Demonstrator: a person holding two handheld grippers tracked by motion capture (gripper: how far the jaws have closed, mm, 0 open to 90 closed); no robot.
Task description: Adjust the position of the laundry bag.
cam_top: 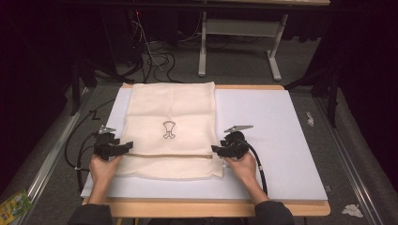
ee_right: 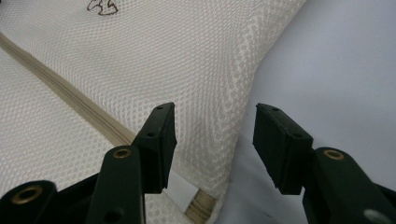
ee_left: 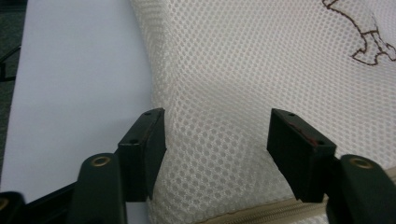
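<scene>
Two handheld grippers sit at opposite side edges of a cream mesh laundry bag that lies flat on a white board covering a wooden table. In the high view the bag runs from the board's far edge toward the person, left of the board's centre, with a small dark outline emblem near its middle and a beige zipper crossing it from side to side in its near part.

The left gripper rests at the bag's left edge, level with the zipper, held by the person's left hand. In the left gripper view its jaws stand apart with nothing clamped: the left pad is at the bag's border beside the white board, the right pad is over the mesh, and the fabric between them rises in a soft fold. The zipper shows just below the pads.

The right gripper is at the bag's right edge by the zipper end, held by the right hand, with its black cable trailing back along the forearm. In the right gripper view its jaws are also spread and empty: the left pad is over the mesh near the zipper, the right pad over bare board, and the bag's side seam runs between them.

Beyond the table, on the grey floor, lie loose cables and the legs of a white frame.
</scene>
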